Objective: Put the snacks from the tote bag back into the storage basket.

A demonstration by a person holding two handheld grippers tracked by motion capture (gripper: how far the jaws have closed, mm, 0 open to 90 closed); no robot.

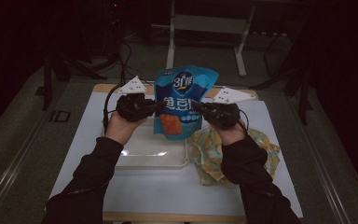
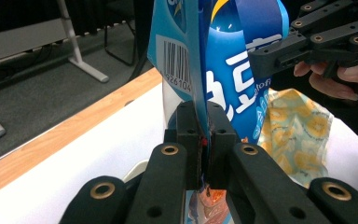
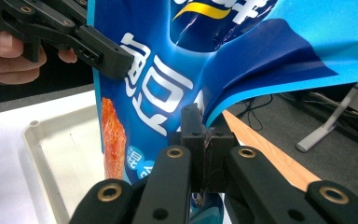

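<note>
A blue snack bag hangs upright above the middle of the table, its long axis vertical and its top pointing up and away from the person. Its front faces the person and carries a dark round badge with "31" in white, large white characters lower down, and a picture of an orange-red snack near the bottom. In the left gripper view a barcode on a white panel shows on its back, with digits reading about "926104"; the smaller print is too blurred to read. Its bottom edge is cut off in both gripper views.

The left gripper has its fingers closed on the bag's left edge, and the right gripper has its fingers closed on the bag's right edge, each pinching the film flat. A hand in a dark sleeve holds each gripper, and a grey three-cornered plate sits on top of each.

Below the bag lies a white tray, partly hidden by the bag. Right of the tray a yellow patterned cloth lies crumpled, partly covered by the right forearm. Beyond the table the floor is dark and hard to make out.
</note>
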